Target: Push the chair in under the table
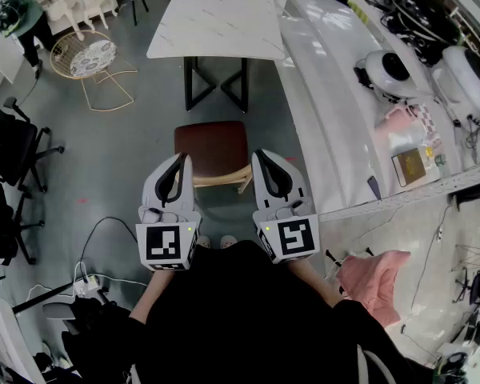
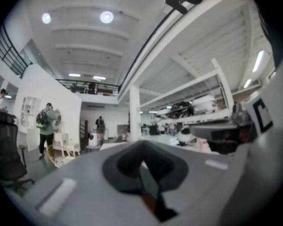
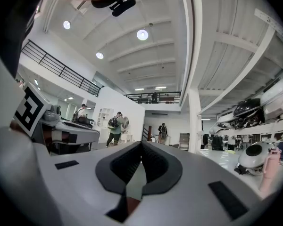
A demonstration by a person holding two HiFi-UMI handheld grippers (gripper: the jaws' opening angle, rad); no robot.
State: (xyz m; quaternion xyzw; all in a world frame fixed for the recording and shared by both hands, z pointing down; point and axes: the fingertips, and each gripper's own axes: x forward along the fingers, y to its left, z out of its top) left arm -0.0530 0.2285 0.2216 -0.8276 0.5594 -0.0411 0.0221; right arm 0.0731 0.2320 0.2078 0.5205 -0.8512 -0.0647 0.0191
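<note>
Maroon seat and pale wooden frame mark the chair (image 1: pixel 212 146), standing short of the white-topped table (image 1: pixel 216 22) with a strip of floor (image 1: pixel 128 134) between them, so it is not yet pushed in. The left gripper (image 1: pixel 179 162) and right gripper (image 1: pixel 264 158) are both closed tight and empty, held level side by side, probably to shove rather than grasp. The chair's near edge lies between their tips, lower down.

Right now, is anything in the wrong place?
Yes. The dark red cushioned chair with a wooden frame stands apart from the white marble-top table, with a gap between them, not tucked under.
</note>
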